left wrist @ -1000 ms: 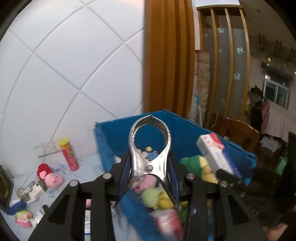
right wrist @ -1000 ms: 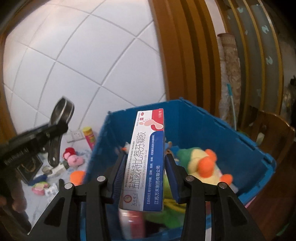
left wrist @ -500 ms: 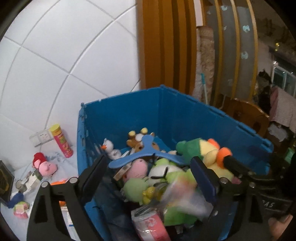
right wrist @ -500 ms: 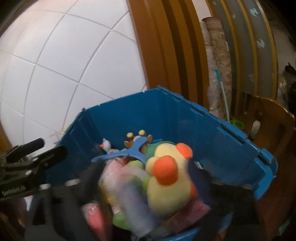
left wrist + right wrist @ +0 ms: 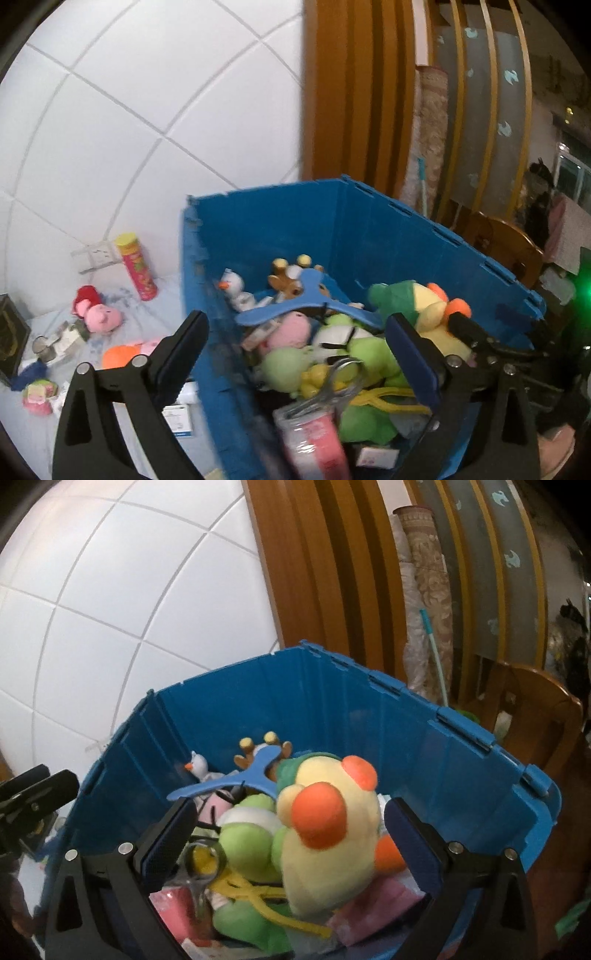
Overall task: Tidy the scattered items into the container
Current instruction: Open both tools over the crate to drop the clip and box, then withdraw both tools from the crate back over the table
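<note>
The blue bin [image 5: 266, 206] holds a heap of plush toys, a blue hanger [image 5: 310, 302] and the metal clamp [image 5: 332, 386], which lies loose on the pile. My left gripper [image 5: 295, 326] is open above the bin's near left wall with nothing between its fingers. In the right wrist view my right gripper [image 5: 290, 812] is also open over the bin [image 5: 332, 701], just above a yellow and orange plush [image 5: 332, 830]. The metal clamp [image 5: 201, 867] rests beside its left finger. I cannot pick out the white and blue box in the pile.
Left of the bin the floor holds a pink plush [image 5: 98, 314], a red and yellow canister [image 5: 135, 266], an orange item [image 5: 118, 356], a small white box [image 5: 179, 417] and a dark frame [image 5: 11, 343]. A wooden chair [image 5: 543, 716] stands behind the bin on the right.
Both grippers have opened. The metal clamp left my left gripper and now lies in the bin. The white and blue box left my right gripper and dropped among the toys.
</note>
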